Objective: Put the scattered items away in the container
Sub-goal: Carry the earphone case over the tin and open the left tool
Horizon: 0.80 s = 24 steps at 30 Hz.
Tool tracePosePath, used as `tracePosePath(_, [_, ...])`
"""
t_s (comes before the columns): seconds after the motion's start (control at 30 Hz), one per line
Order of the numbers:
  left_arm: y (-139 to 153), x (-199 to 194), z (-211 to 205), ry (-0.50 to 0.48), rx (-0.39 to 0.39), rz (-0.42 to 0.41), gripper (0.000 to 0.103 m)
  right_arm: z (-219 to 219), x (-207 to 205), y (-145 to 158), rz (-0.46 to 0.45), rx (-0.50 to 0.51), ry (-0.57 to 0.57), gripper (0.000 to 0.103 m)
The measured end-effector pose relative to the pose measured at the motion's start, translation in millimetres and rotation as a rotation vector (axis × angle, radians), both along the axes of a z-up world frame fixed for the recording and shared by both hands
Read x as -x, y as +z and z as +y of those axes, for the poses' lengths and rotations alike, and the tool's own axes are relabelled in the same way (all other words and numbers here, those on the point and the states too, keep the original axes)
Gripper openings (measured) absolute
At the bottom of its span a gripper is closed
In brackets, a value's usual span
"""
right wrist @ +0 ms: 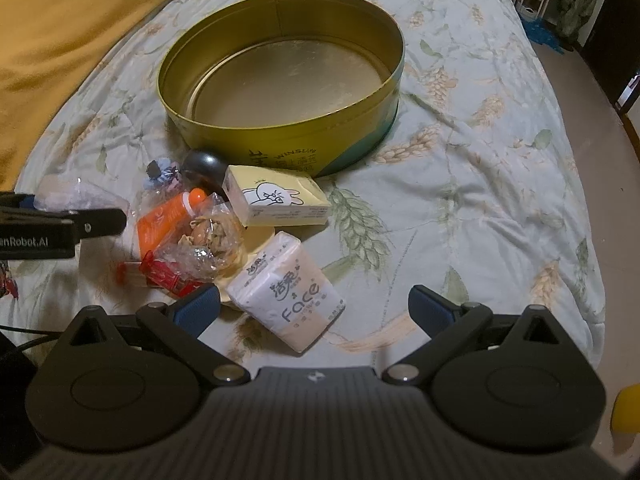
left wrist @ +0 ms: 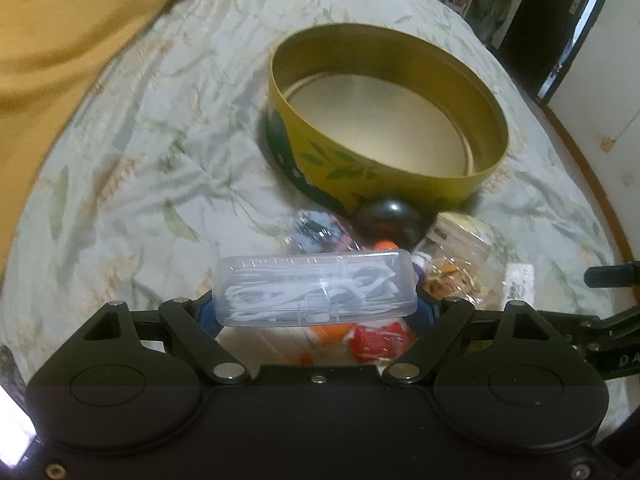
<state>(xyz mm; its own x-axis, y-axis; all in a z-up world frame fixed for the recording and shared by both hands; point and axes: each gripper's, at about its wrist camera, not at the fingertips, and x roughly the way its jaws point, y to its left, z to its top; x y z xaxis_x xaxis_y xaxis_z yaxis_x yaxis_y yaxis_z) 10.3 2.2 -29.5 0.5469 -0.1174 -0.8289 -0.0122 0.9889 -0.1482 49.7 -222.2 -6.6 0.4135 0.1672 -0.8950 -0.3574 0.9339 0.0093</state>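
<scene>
While the floral bedspread covers the whole bed and a mustard-yellow blanket lies along its far left edge, the round yellow tin sits open and empty toward the middle of it. Just in front of the tin, the scattered items form one loose heap. A white pack of facial tissues lies nearest the right tongs, whose blue pads stand wide apart with nothing pressed between them; the pack's corner reaches into that gap. A pale yellow tissue box with a cartoon rabbit rests right beside the tin's wall, next to a dark ball. A crinkled clear bag of snacks lies over an orange tube and a red packet.

The left tongs hold a clear plastic case of coiled white cable, gripped by its two ends and raised above the heap, short of the tin.
</scene>
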Motion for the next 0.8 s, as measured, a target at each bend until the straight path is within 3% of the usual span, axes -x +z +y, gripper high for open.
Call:
tracePosePath(0.13, [6.0, -2.5, 7.5, 0.023, 0.021, -0.011, 0.084, 1.2, 0.1, -0.3, 0.0, -0.006, 0.009, 0.103])
tracePosePath(0.5, [32.6, -10.8, 11.8, 0.045, -0.015, -0.081, 0.085, 0.7, -1.6, -2.2, 0.011, -0.019, 0.017, 0.103])
tracePosePath(0.8, [67.4, -19.8, 11.2, 0.044, -0.003, -0.161, 0.085, 1.1, -0.8, -1.6, 0.012, -0.025, 0.025, 0.103])
